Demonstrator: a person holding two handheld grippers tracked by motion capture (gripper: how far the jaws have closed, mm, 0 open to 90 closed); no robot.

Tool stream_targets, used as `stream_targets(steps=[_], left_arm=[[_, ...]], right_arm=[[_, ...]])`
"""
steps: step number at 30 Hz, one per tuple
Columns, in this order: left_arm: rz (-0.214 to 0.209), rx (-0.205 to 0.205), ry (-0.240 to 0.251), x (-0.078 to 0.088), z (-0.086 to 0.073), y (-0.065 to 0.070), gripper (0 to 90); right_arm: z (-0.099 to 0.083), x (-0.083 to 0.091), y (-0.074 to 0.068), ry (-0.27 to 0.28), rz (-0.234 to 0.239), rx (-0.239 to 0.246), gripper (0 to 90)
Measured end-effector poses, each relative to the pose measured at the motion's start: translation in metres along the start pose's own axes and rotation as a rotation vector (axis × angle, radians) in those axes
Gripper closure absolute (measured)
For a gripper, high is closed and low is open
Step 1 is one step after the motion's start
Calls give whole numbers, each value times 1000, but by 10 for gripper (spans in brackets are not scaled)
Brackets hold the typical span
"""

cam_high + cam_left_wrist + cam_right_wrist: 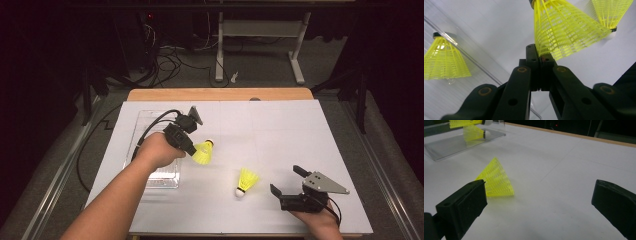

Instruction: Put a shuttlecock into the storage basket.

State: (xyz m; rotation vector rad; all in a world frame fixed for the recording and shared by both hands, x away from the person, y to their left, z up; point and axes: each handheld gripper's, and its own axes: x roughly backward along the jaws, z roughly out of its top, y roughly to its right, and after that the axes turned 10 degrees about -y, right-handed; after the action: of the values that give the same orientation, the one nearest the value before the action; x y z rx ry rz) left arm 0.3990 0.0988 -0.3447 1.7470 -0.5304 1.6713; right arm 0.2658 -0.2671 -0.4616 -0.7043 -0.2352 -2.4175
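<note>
- The left gripper (pixel 196 150) has its 2 black jaws pinched tight on the rim of a yellow plastic mesh shuttlecock (pixel 204 151), holding it in the air above the white table (pixel 280 130).
- In the left gripper view the jaw tips meet on the edge of the mesh skirt (pixel 564 32); the cork end points away from the gripper.
- Just beside that hand lies a clear plastic rectangular tray (pixel 137 125), which already holds another yellow shuttlecock (pixel 444 61).
- A second loose yellow shuttlecock (pixel 246 181) lies on the table, between the 2 hands, cork toward the near edge.
- The right gripper (pixel 290 186) rests low at the near right, jaws wide apart and holding nothing, aimed toward that loose shuttlecock (pixel 496 181).
- Judged step: carrying the gripped shuttlecock to the tray. The next move likely calls for swinging it over the tray wall, lowering, then releasing.
</note>
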Motion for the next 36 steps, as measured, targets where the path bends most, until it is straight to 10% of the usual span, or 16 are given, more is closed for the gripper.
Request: stream_targets(steps=[21, 36], left_arm=[[14, 70, 66, 40, -27, -27, 891], [22, 165, 56, 39, -59, -63, 891]], right_arm=[[6, -1, -6, -67, 30, 21, 1], [3, -2, -3, -55, 40, 11, 3]])
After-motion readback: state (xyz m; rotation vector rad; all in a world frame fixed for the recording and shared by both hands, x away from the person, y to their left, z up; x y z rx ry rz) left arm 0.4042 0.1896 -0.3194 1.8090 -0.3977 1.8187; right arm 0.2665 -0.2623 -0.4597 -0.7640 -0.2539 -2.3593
